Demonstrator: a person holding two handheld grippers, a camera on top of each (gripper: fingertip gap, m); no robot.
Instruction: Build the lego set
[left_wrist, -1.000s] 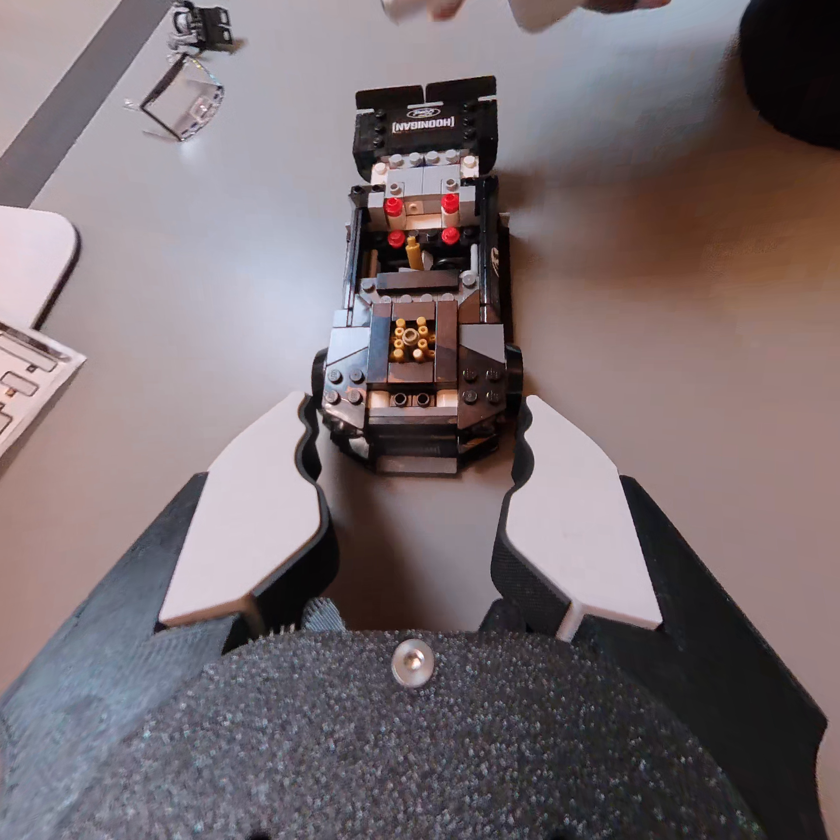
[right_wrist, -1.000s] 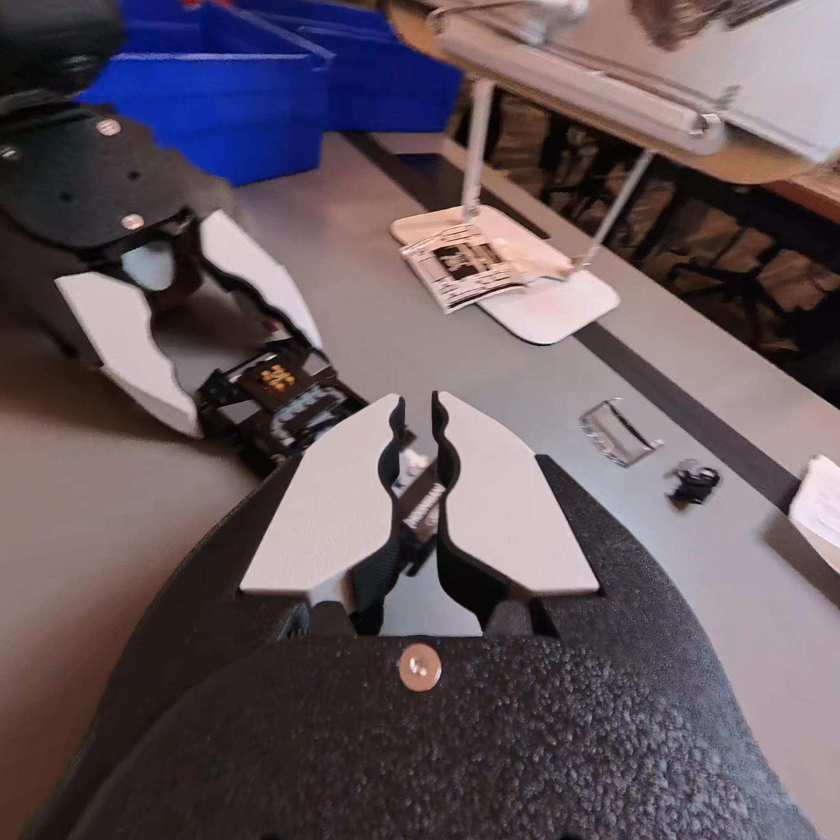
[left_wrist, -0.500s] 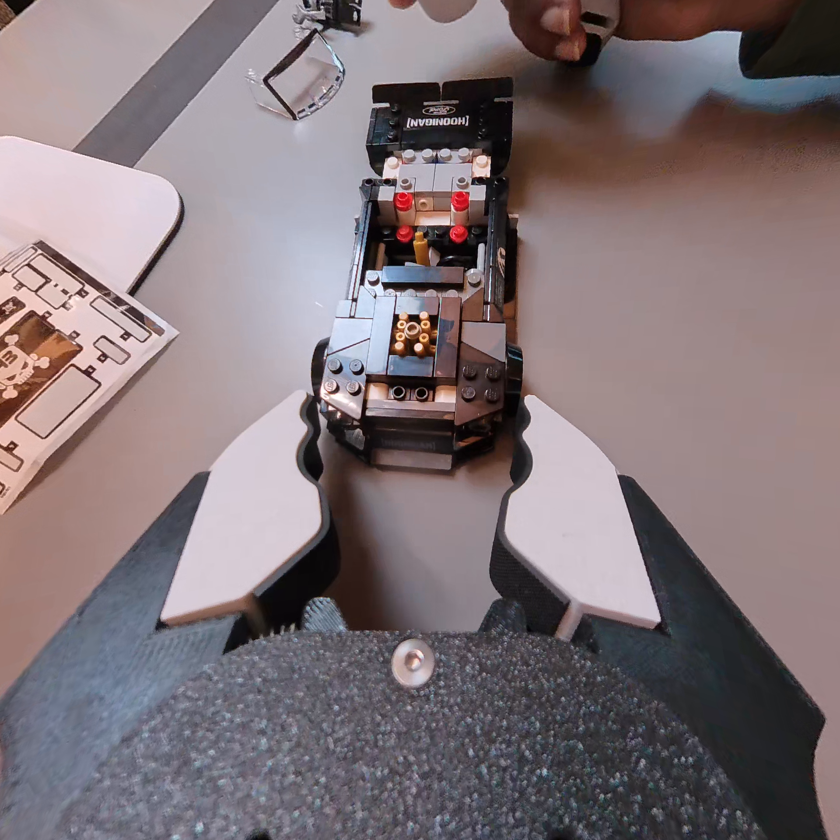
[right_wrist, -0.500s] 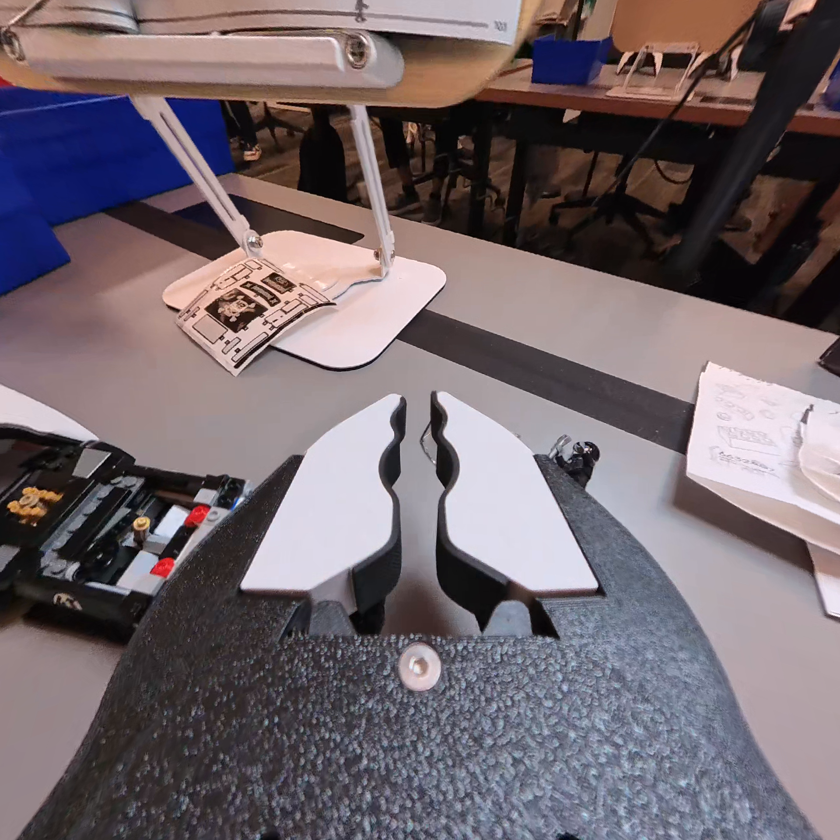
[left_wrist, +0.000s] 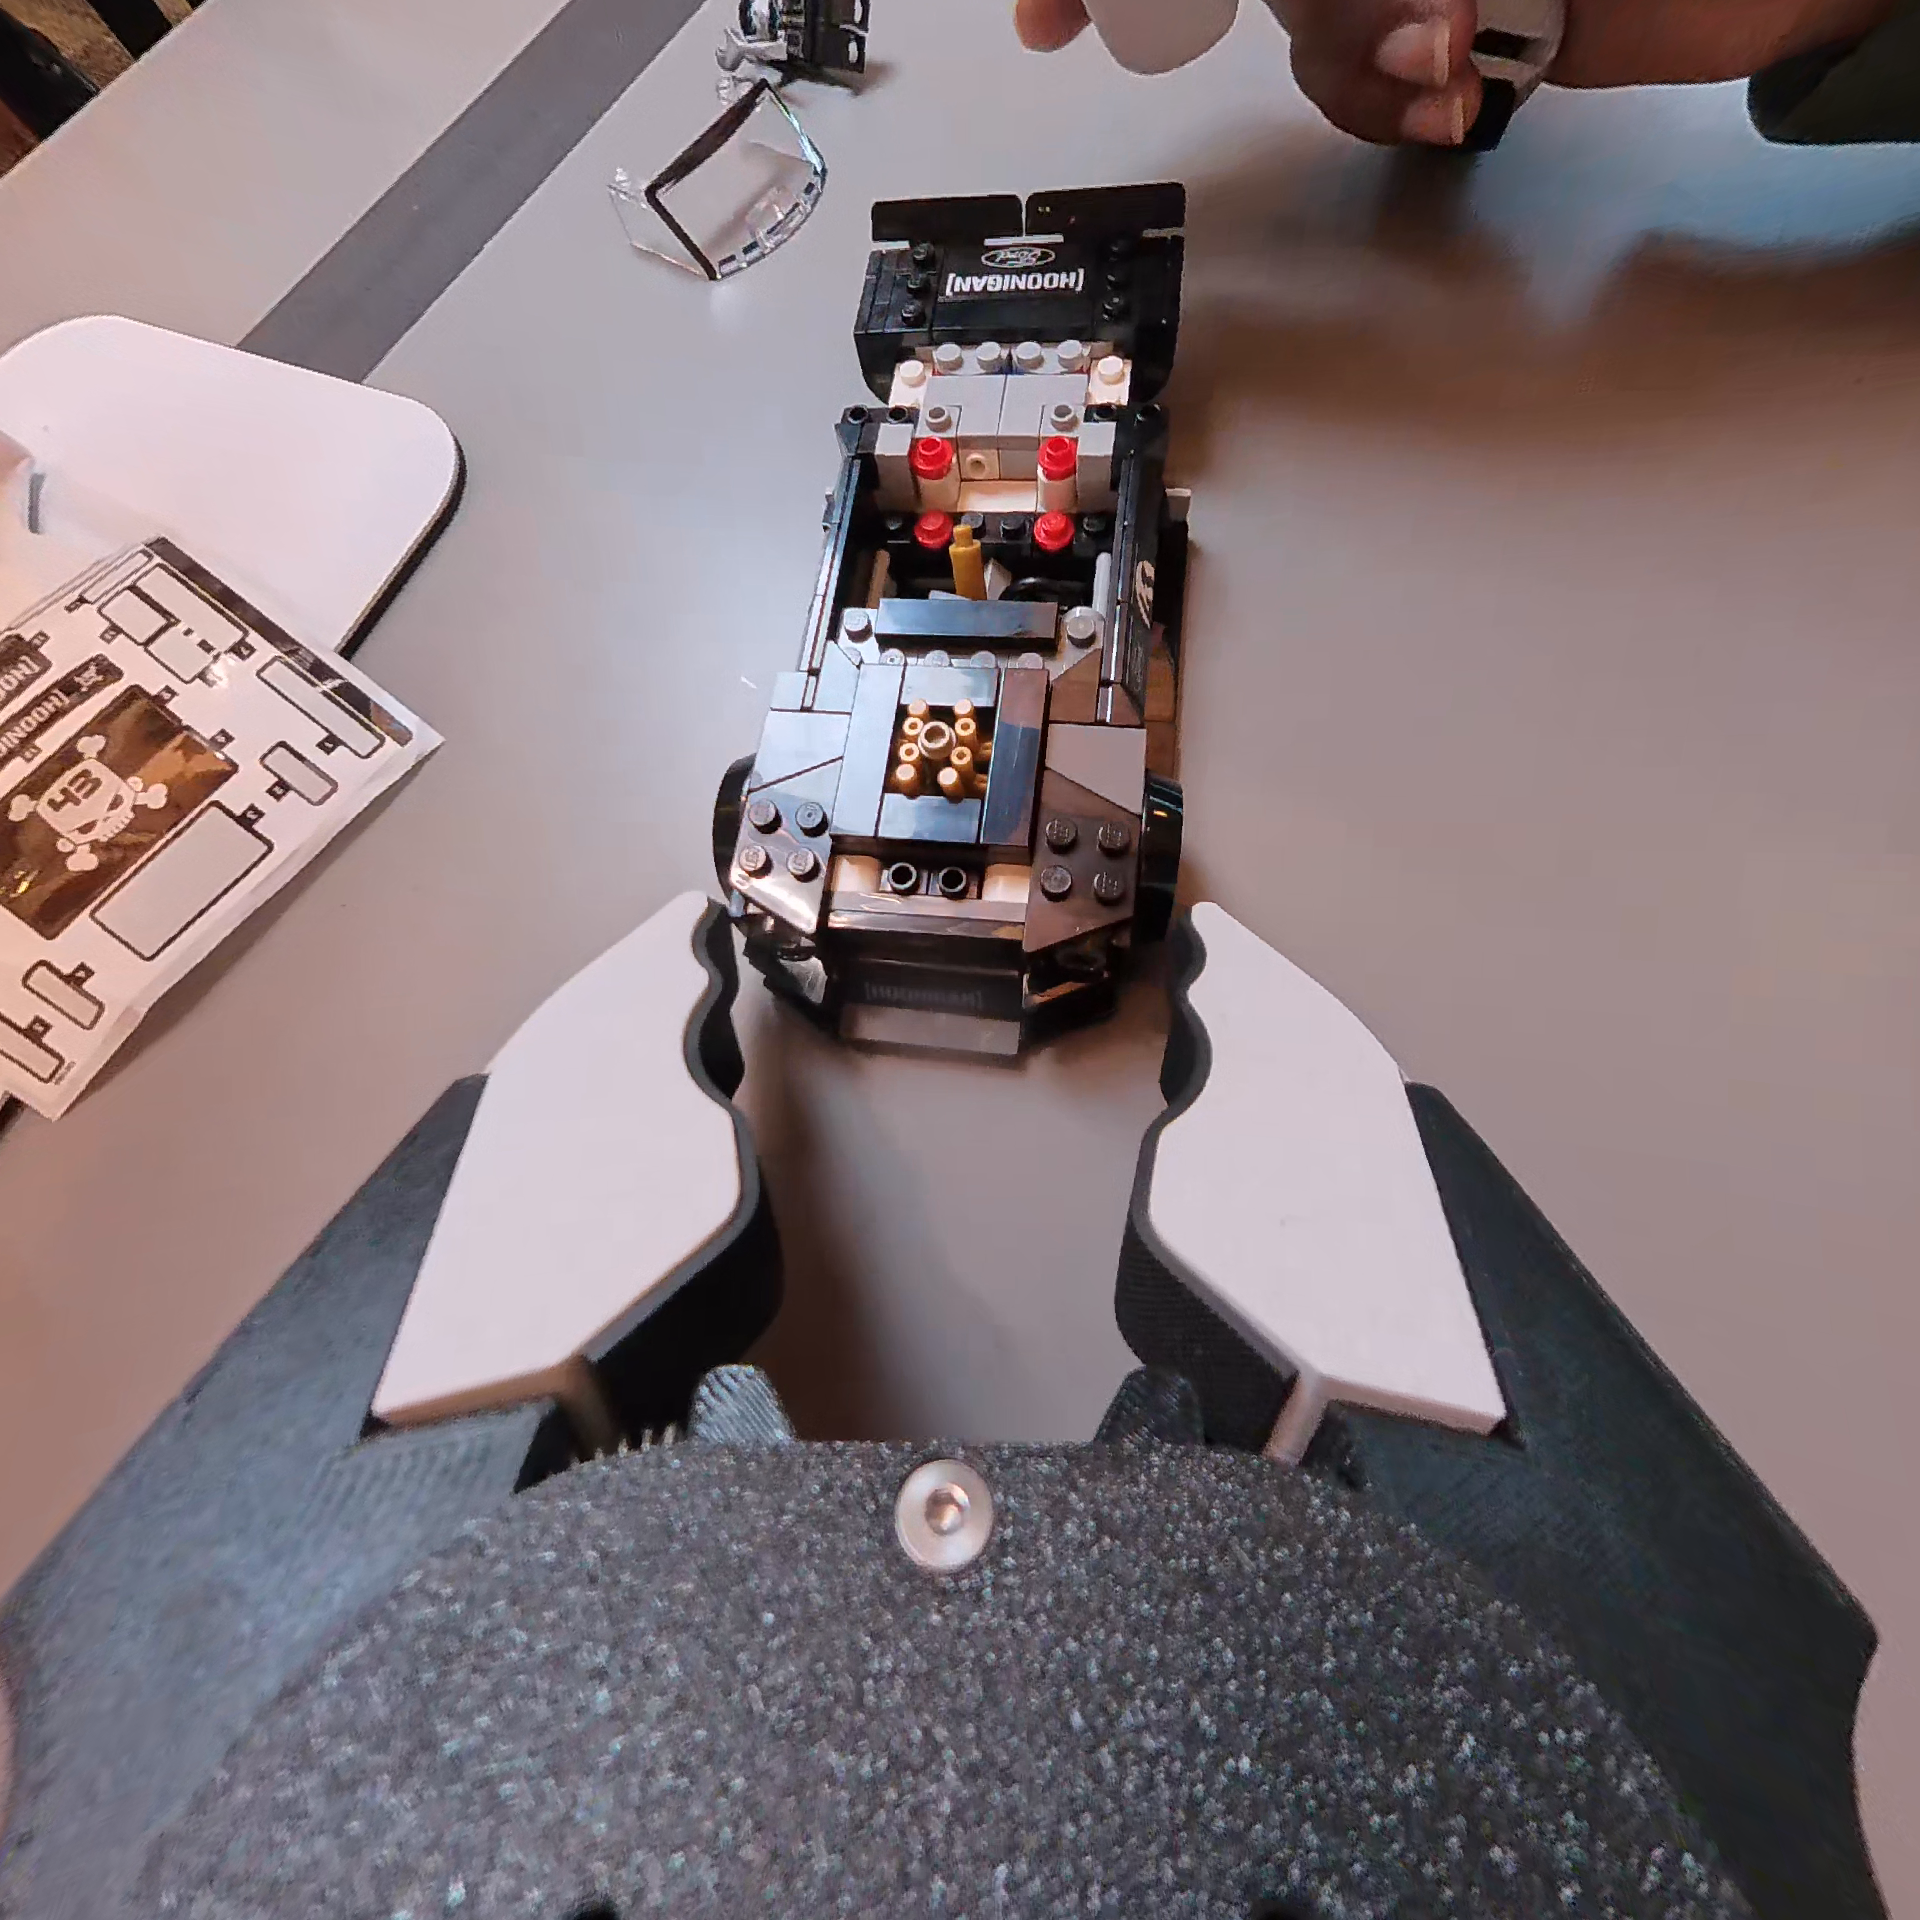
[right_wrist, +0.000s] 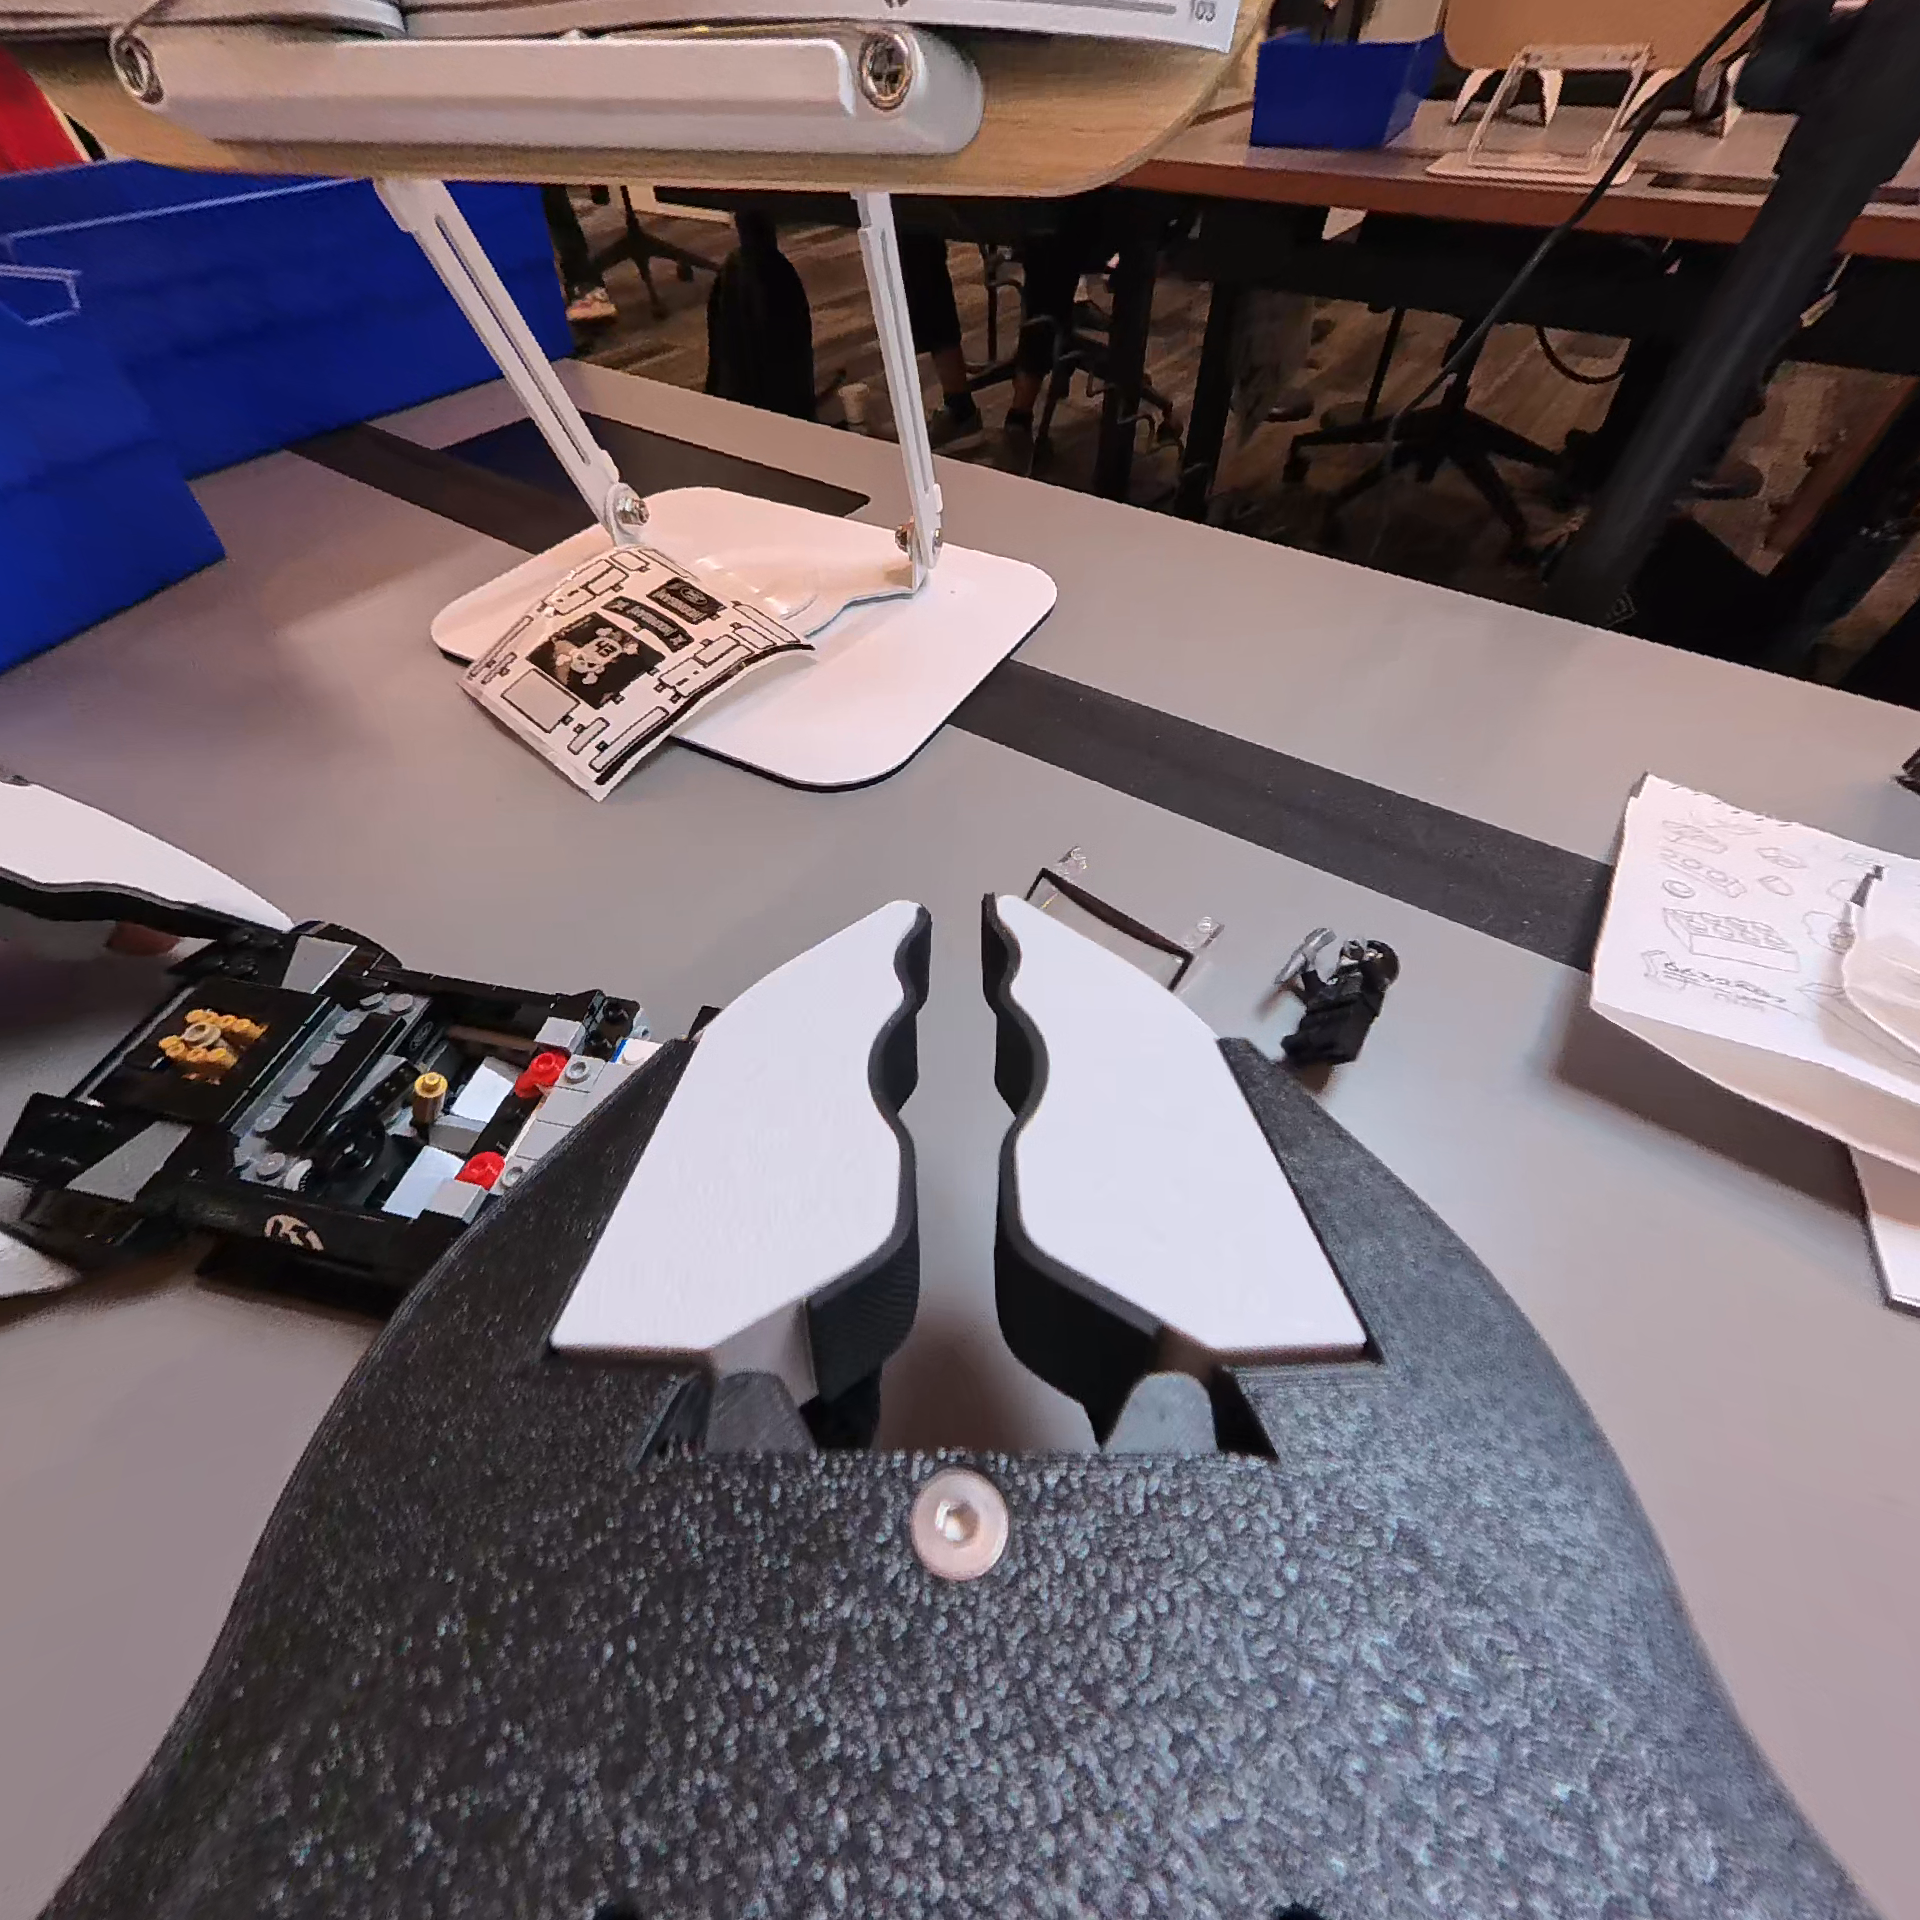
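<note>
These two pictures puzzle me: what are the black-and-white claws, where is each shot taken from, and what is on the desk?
They are hand-held tongs, one in each of a person's hands, with a camera looking along the fingers. One picture looks along the left tongs, which are open, straddling the nose of a half-built black lego car on the grey table. The other looks along the right tongs, nearly closed and empty. Near them lie a clear windscreen piece, a small dark figure, a sticker sheet and a white stand.
</note>
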